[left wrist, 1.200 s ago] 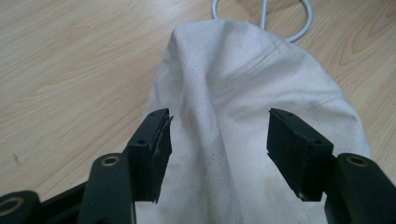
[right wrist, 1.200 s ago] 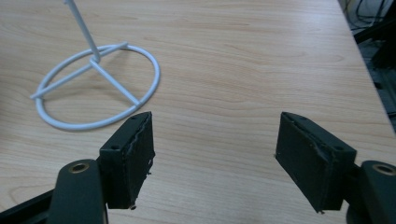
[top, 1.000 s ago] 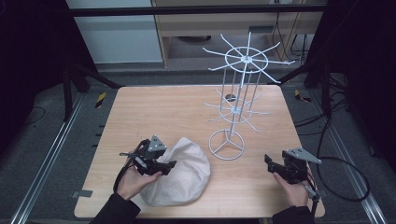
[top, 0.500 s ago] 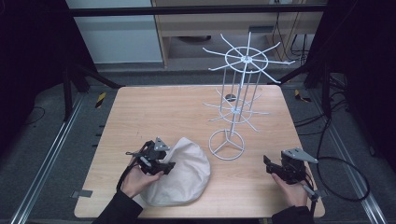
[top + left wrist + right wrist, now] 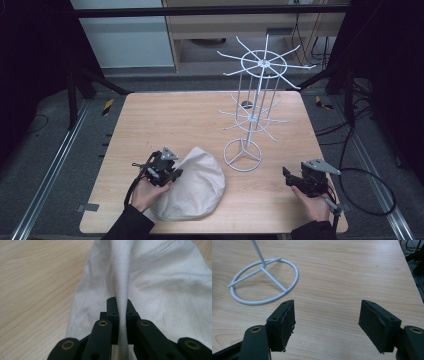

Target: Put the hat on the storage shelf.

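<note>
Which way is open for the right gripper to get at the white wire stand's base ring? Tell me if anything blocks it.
Probably yes, straight across. The right gripper is open and empty, and bare table lies between it and the base ring. The cloth, pinched by the left gripper, lies on the ring's other side.

Black two-jaw grippers (image 5: pixel 176 173) with brass-coloured pivots, grey plates, black cables; seemingly dark sleeves (image 5: pixel 131 224).

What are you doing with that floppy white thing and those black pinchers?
A person holds a gripper in each hand. The left gripper has pinched a fold of the white cloth hat lying on the wooden table. The right gripper is open and holds nothing, near the white wire rack.
</note>
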Tool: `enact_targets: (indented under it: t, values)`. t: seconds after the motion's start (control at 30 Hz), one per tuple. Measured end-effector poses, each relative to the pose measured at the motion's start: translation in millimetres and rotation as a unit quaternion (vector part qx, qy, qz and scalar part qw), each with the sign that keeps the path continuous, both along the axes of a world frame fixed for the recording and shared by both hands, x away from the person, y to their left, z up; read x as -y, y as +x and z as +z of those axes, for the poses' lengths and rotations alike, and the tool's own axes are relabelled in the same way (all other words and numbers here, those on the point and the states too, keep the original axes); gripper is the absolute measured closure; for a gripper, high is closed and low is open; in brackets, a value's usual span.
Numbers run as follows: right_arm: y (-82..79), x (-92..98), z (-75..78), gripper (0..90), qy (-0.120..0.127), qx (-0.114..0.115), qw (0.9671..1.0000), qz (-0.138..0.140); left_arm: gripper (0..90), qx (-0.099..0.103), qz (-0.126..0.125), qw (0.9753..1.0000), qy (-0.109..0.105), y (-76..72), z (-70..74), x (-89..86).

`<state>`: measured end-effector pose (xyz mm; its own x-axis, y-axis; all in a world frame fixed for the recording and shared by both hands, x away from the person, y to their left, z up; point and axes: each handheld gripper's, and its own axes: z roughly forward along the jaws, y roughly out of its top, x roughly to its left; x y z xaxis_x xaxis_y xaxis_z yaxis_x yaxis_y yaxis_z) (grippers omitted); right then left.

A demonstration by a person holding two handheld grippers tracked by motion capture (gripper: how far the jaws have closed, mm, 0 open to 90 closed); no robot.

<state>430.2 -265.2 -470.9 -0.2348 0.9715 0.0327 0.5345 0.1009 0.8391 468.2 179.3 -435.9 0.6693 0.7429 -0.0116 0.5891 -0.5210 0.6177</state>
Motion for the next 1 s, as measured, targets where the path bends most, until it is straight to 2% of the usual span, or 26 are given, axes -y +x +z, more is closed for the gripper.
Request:
enact_targets:
  t: [0.3,0.63,0.87,1.0]
  values:
    - [-0.2,0.4,0.0,29.3,0.0,0.0,1.0,0.0,88.2,0.002,0.005,0.9999,-0.012,-3.3,3.3,-2.9]
    - [-0.5,0.5,0.0,29.4,0.005,-0.002,1.0,-0.001,88.3,0.023,0.008,0.9989,-0.039,-12.0,13.5,-13.6]
    - [-0.1,0.1,-0.6,29.5,0.002,-0.003,1.0,0.001,88.5,0.055,0.009,0.9956,-0.076,-24.1,30.8,-23.7]
    - [0.0,0.2,-0.6,29.5,0.003,-0.003,1.0,0.001,88.5,0.069,0.006,0.9939,-0.086,-28.6,38.6,-27.3]
